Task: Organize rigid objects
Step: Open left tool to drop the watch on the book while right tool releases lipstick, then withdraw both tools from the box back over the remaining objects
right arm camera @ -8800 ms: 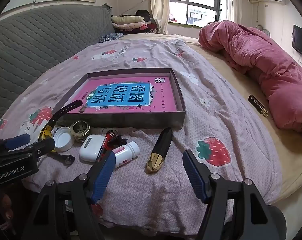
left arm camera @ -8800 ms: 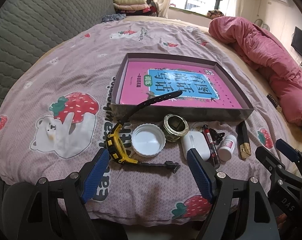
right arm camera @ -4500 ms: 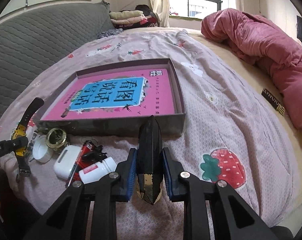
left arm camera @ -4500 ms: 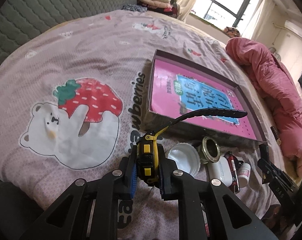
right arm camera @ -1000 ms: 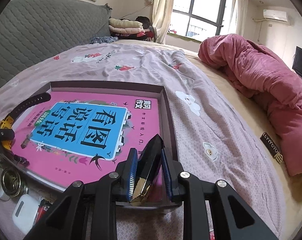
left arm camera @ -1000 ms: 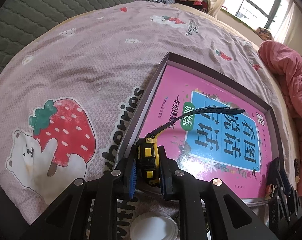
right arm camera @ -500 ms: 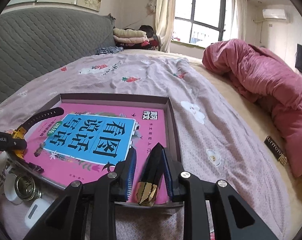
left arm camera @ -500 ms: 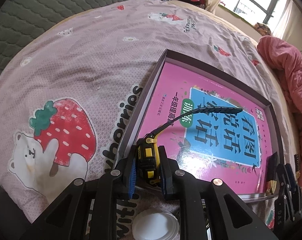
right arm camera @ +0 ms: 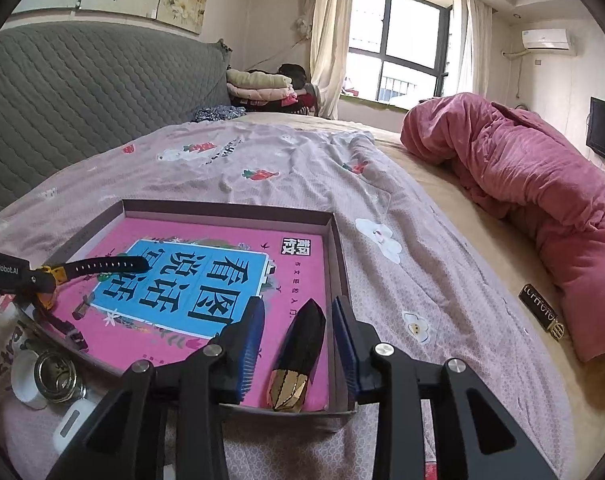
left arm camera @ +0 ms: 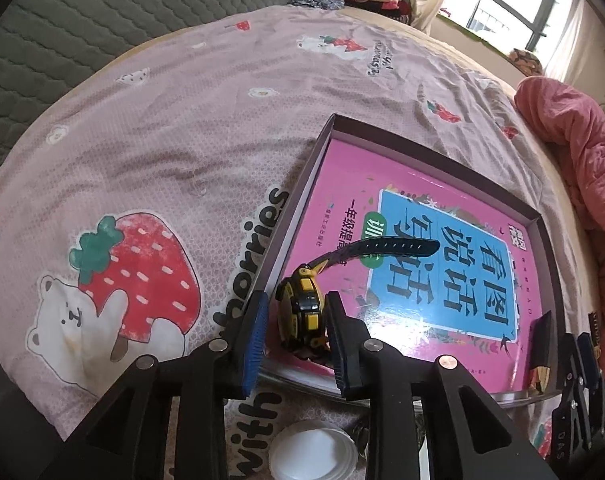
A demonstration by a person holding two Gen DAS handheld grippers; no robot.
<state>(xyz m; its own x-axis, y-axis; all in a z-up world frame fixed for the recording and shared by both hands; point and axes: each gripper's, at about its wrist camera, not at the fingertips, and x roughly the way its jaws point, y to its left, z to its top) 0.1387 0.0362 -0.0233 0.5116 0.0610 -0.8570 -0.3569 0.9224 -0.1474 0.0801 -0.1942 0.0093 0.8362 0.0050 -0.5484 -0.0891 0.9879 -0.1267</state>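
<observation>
- The yellow-and-black watch point(left arm camera: 302, 316) is shown in the near left corner of the shallow tray point(left arm camera: 298, 196), its black strap point(left arm camera: 386, 249) arching out over the pink book point(left arm camera: 442, 264) that fills the tray floor.
- The left gripper point(left arm camera: 296, 340) is seen with its jaws opening; the watch lies between them, a gap is visible on the blue-padded side, and contact on the other side cannot be told.
- The black-and-gold case point(right arm camera: 298, 356) is shown lying on the book in the tray's near right corner, gold end towards the camera.
- The right gripper point(right arm camera: 298, 350) is seen straddling the case with jaws opening; daylight is visible on both sides, so the case is not gripped.
- Outside the tray's near wall, a white lid point(left arm camera: 312, 456), a brass-rimmed round tin point(right arm camera: 56, 372) and a white earbud case point(right arm camera: 76, 426) are seen on the strawberry-print bedspread point(left arm camera: 142, 168).
- A rumpled pink quilt point(right arm camera: 534, 196) is shown beyond, well apart from the tray.
</observation>
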